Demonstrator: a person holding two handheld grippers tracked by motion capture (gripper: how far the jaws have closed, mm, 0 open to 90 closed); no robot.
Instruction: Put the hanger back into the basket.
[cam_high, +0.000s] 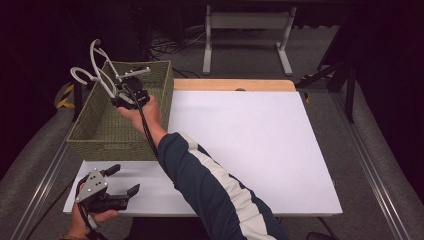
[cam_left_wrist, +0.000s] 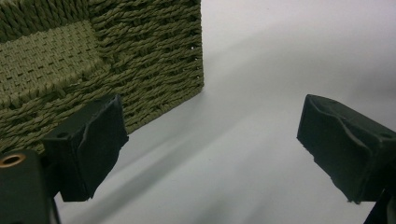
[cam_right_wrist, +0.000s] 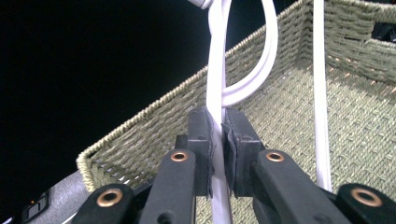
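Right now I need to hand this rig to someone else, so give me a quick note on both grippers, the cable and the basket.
Right gripper: shut on the white cable, held over the woven basket.
Left gripper: open, holding nothing, low at the table's near left corner beside the basket.
Done: cable gripped and lifted above the basket.
Left: probably lower it in and release.

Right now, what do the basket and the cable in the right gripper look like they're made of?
Basket: woven olive-green twisted cord, probably paper rope or seagrass; matte, the coarse plaited strands show in both gripper views. Cable: smooth white plastic or rubber sheath with a slight sheen, bending in soft loops. The right gripper is clamped on it above the basket.
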